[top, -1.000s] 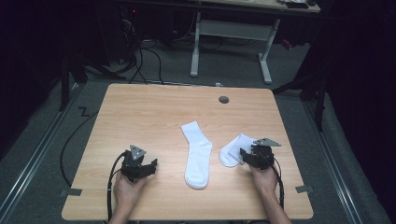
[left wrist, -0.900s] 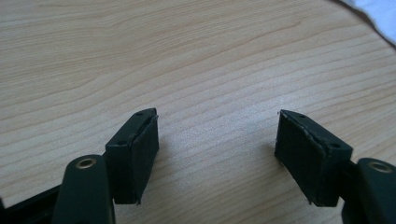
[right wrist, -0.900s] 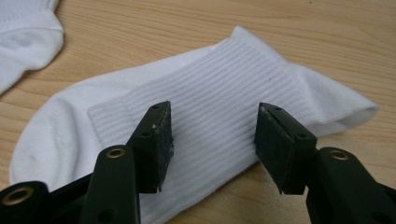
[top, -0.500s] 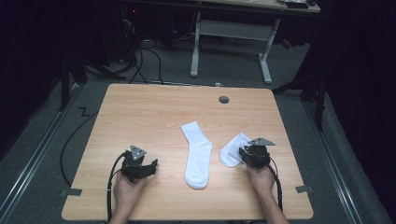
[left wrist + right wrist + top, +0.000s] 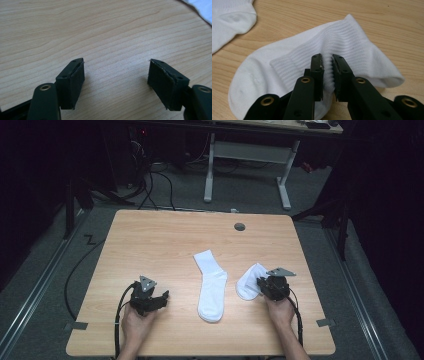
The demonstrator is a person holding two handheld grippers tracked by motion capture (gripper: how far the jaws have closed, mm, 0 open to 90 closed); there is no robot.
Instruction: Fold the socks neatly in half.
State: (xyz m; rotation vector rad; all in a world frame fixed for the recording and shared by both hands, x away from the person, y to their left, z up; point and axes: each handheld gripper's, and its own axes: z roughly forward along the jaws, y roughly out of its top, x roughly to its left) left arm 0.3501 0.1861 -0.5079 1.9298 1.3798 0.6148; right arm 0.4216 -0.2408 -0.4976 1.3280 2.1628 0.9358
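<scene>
The right gripper (image 5: 327,63) is pinching the folded sock (image 5: 312,67) — its fingers (image 5: 316,72) have just been closing, and a ridge of the ribbed cuff is now bunching up between the pads. The rest of that sock is lying on the table (image 5: 150,245), spreading out ahead of and to both sides of the fingers. The flat sock (image 5: 211,285) is lying near the fingers, toward the left gripper (image 5: 116,75). That one's fingers (image 5: 72,82) are standing wide apart — released, nothing between them, bare wood under them.
</scene>
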